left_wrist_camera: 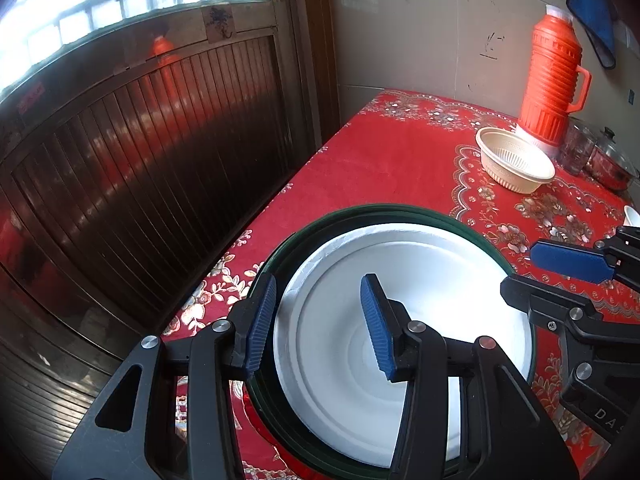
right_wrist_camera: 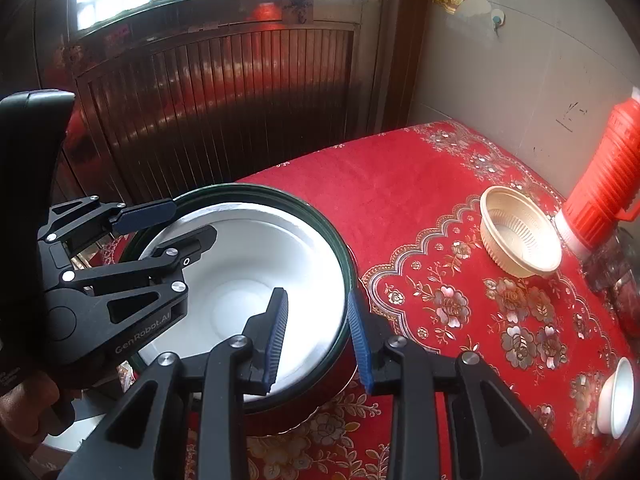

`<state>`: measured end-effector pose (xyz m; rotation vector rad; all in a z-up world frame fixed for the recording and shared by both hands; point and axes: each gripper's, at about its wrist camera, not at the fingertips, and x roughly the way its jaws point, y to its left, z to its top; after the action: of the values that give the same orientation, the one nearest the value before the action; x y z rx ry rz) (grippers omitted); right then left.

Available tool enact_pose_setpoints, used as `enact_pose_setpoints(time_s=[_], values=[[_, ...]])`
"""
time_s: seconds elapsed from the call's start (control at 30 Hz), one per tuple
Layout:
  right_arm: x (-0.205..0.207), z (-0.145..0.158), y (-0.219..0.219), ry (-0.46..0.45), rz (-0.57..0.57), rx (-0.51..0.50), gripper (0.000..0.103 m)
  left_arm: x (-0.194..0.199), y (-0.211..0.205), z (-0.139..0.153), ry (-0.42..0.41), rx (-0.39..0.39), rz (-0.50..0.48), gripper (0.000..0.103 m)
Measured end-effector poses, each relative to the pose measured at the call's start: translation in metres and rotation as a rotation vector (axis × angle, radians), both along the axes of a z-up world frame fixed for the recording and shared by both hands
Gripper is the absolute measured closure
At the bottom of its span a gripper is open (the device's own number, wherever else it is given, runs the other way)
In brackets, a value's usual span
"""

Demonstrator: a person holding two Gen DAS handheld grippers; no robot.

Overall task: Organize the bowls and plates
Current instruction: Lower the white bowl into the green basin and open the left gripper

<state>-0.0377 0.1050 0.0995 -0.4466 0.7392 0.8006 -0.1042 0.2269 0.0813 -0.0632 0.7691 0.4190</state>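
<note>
a: item under inspection?
b: white plate (left_wrist_camera: 420,280) nested inside a dark green-rimmed basin (left_wrist_camera: 400,210), at the near left part of the table with the red floral cloth (left_wrist_camera: 392,160), close to its edge.

a: left gripper?
b: left gripper (left_wrist_camera: 318,326) is spread. its two blue pads straddle the left rim of the stack, one finger outside the green rim, the other over the white surface. i see a gap on both sides; no pinch is visible.

a: right gripper?
b: right gripper (right_wrist_camera: 318,336) is spread too, straddling the right rim in the same way, one pad inside over the plate, one outside the green rim. contact cannot be confirmed.

a: other tableware?
b: a beige ribbed bowl (right_wrist_camera: 518,232) sits upright well apart from the stack, near the far right, just beside an orange thermos (left_wrist_camera: 554,76). a small white cup (right_wrist_camera: 618,396) stands at the right edge. glassware and a lidded pot (left_wrist_camera: 612,160) sit behind the thermos.

a: surroundings?
b: dark slatted wooden door (right_wrist_camera: 224,112) beyond the table, wall at right.
</note>
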Motion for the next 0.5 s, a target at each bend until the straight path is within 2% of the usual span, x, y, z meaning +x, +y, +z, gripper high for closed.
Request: enact_pose_setpoints(time_s=[0.07, 0.17, 0.23, 0.5], values=[[-0.001, 0.003, -0.002, -0.015, -0.006, 0.004, 0.072, -0.001, -0.002, 0.003, -0.019, 0.0, 0.0, 0.043], [-0.003, 0.008, -0.007, -0.044, -0.027, 0.01, 0.067, -0.003, -0.006, 0.01, -0.051, 0.001, 0.001, 0.042], [-0.003, 0.011, -0.012, -0.065, -0.042, 0.015, 0.06, -0.001, -0.009, 0.014, -0.059, 0.01, -0.002, 0.04], [0.005, 0.02, -0.038, -0.104, -0.118, 0.025, 0.057, 0.014, -0.039, 0.023, -0.082, 0.0, -0.066, 0.038]])
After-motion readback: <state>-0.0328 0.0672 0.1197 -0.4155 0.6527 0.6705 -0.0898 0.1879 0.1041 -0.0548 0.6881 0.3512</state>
